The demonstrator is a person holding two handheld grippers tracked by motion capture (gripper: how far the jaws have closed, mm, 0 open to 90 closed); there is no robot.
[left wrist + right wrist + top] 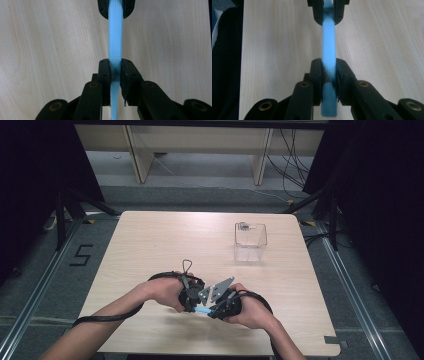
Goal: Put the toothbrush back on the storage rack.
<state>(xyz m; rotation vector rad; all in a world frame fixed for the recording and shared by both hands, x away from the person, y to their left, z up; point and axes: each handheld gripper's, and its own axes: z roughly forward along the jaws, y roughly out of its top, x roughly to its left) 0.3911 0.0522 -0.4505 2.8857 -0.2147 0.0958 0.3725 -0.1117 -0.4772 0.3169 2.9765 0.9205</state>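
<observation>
A light blue ribbed plastic stick [202, 310] is held level just above the wooden table [150, 245] near its front edge, between my two grippers. My left gripper [194, 305] is shut on one end of it. In the left gripper view its jaws [115, 63] pinch the blue stick [115, 37], and the right gripper [116, 10] clamps the far end. My right gripper [214, 310] faces the left one. Its pads [328, 63] press on the blue stick [328, 37], with the left gripper [328, 12] shut on the other end.
A clear plastic box [250, 241] stands open-topped on the right half of the table, farther back than my hands. Black cables trail from both grippers toward the front edge. A floor marking "5" [81, 255] lies left of the table.
</observation>
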